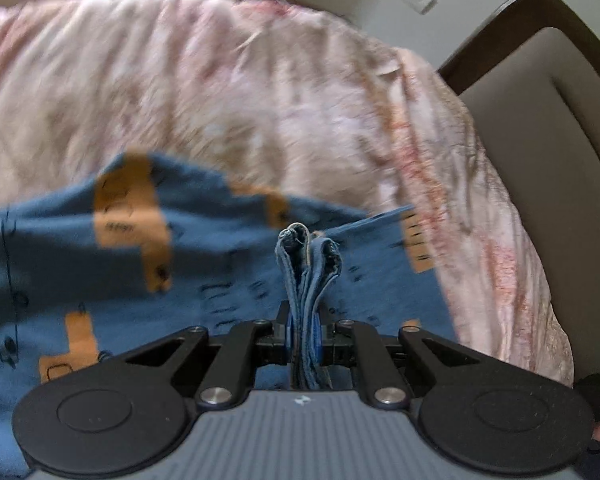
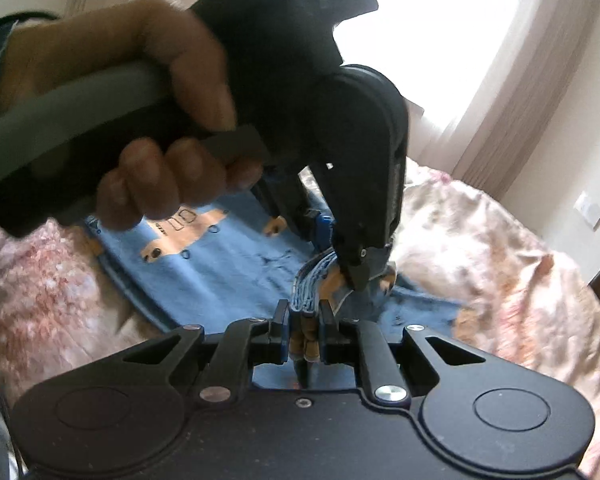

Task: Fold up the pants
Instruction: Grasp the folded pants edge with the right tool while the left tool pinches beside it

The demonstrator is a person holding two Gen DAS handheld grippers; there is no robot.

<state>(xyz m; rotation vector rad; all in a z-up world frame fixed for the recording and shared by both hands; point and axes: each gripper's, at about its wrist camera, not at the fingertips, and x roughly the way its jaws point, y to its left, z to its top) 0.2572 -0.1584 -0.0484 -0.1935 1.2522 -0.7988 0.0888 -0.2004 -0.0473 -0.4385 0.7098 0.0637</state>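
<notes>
Both tools are clamped on cloth. Starting at the left, the left gripper (image 1: 305, 336) pinches a thick bunch of stacked blue hems between its fingers; the edges stand up past its fingertips, and the rest of the pants (image 1: 80, 272), blue with orange patches, spreads away to its left and beyond its tips over the floral bedspread (image 1: 260, 92). A padded headboard (image 1: 540, 128) sits off to its right.

Moving right, the right gripper (image 2: 305, 330) is likewise pressed together on a bundle of blue and orange layers. Just ahead of its tips the other tool reaches down from above, held in the person's hand (image 2: 160, 128), and bites the same bunched edge close by, so the 2 tools grip almost side by side. Beyond and to the left of its fingers a flat panel of the garment lies on the bed.

Judging from the several layers in each pinch, at least 1 fold seems to be in hand (heavy blur suggests the cloth is being carried). The gathered end is not yet laid down or smoothed, and I cannot tell how many folds remain.
</notes>
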